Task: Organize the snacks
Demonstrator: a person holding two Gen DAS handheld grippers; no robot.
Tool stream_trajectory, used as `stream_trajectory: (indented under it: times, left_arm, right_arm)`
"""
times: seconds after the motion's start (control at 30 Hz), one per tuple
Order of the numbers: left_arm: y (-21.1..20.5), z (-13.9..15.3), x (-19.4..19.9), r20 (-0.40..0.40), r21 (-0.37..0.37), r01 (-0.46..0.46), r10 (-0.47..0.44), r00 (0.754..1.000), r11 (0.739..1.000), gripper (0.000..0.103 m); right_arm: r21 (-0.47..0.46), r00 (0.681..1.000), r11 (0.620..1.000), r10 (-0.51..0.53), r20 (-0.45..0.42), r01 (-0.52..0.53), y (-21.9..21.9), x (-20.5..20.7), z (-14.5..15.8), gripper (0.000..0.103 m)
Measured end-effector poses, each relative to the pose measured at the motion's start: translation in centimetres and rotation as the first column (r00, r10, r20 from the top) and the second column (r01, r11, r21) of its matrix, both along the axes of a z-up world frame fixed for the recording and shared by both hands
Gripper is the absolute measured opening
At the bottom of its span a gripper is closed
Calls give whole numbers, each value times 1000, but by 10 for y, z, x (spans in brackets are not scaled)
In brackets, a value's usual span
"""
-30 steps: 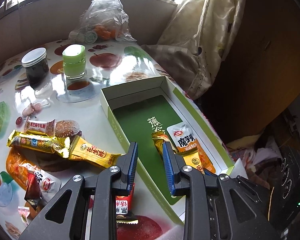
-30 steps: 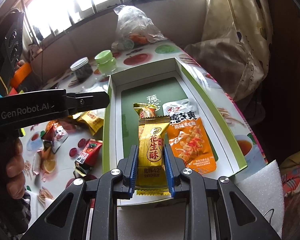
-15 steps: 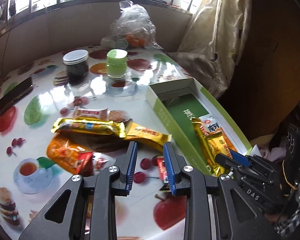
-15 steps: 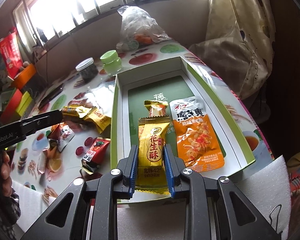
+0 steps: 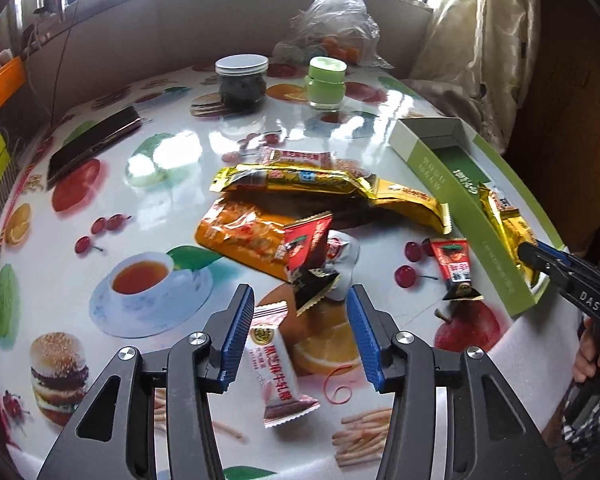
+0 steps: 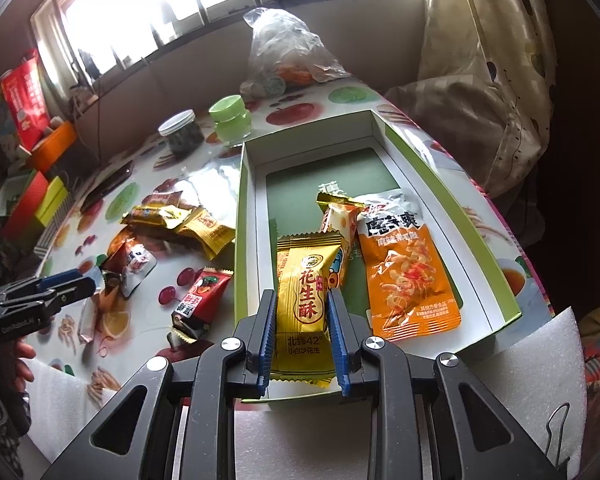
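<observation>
Right gripper [image 6: 302, 316] jaws clench a gold packet [image 6: 305, 304] reading "花生酥"; left gripper [image 5: 300, 332], jaws opening, straddles a pale packet [image 5: 274, 364].

Fruit-print table [image 5: 148, 240], loose snack packets [image 5: 284, 184], green box [image 5: 452, 184], two jars [image 5: 242, 80], plastic bag [image 5: 336, 20], possibly a phone [image 5: 94, 142]

I see a glossy, smooth tablecloth [image 5: 172, 216] mirroring the window light. The snack wrappers are shiny film: the gold peanut-crisp pack [image 6: 306, 304] looks metallic, the orange pouch [image 6: 410, 276] slick plastic. The green box [image 6: 452, 200] is matt cardboard. My gripper pads [image 5: 360, 332] are ribbed blue plastic on matt black arms.
</observation>
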State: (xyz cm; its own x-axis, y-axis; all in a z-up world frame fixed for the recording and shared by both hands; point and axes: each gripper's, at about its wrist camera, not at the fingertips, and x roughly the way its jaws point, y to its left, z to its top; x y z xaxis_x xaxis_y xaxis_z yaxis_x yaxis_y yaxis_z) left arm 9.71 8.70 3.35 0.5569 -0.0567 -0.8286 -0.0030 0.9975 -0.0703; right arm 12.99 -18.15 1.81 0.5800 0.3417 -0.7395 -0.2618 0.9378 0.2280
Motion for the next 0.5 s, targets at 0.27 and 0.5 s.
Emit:
stream_trajectory:
  times: [0.27,0.5]
  left_arm:
    - [16,-10,-24,-50,12,-91,92,995,996,50]
    - [20,-23,-26,-79,-37,-128,125,989,991,50]
  right_arm:
    - [1,1000,1000,2,-1,-2,2,-3,-1,23]
    - [4,1000,1000,7,0,-7,4,-4,-1,23]
